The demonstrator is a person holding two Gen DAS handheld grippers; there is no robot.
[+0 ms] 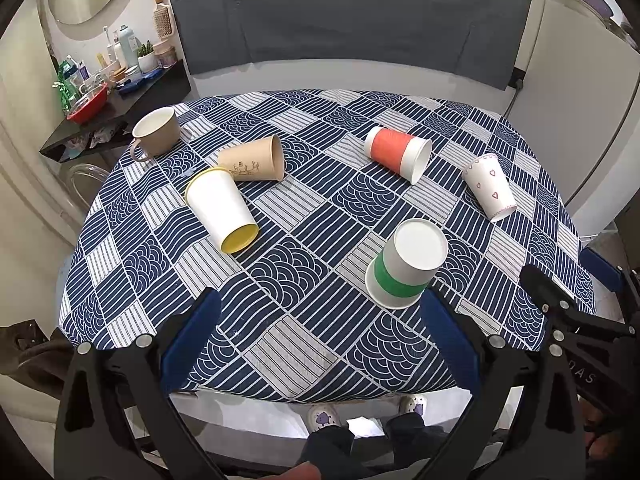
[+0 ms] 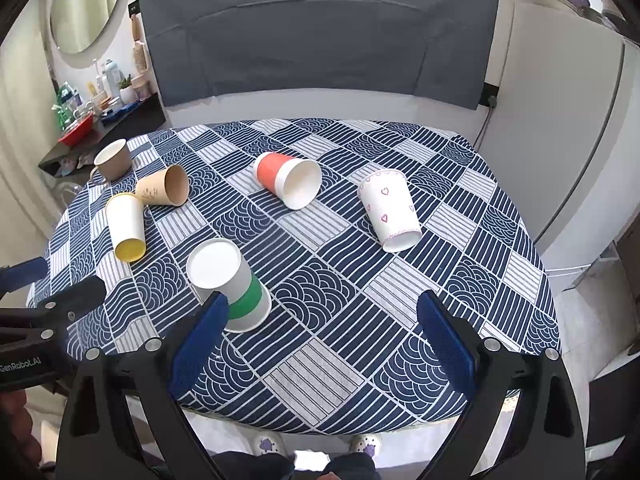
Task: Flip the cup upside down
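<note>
A white paper cup with a green band stands upside down near the table's front. Four paper cups lie on their sides: a white one with yellow inside, a brown kraft one, a red-and-white one, and a heart-print one. A tan mug stands upright at the far left. My left gripper is open and empty above the front edge. My right gripper is open and empty, right of the green cup.
The round table wears a blue-and-white patterned cloth. A dark shelf with toiletries stands at the far left, a grey headboard behind, a white cabinet to the right. The person's feet show below the front edge.
</note>
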